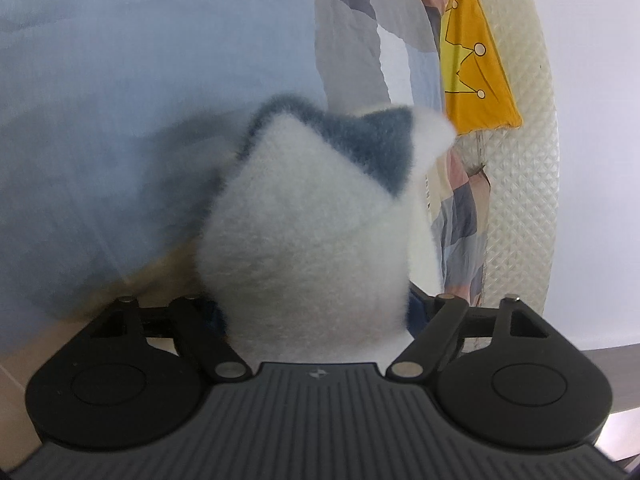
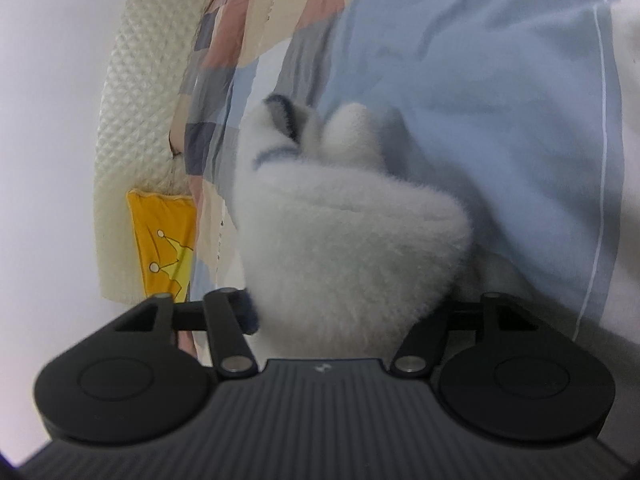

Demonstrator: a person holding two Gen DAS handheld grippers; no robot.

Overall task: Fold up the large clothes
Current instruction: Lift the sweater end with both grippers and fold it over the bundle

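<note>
A fluffy white garment with blue-grey trim rises in a bunch from between the jaws of my left gripper. It narrows where the jaws squeeze it and hides the fingertips. In the right wrist view the same fluffy garment is bunched in my right gripper, pinched at its base, with a trimmed edge curling up behind. A dark blue finger touches the fabric's left side. Both grippers hold the garment over the bed.
A light blue duvet lies behind the garment. A patchwork sheet, a yellow crown-print cloth and a cream quilted mattress edge stand by the white wall.
</note>
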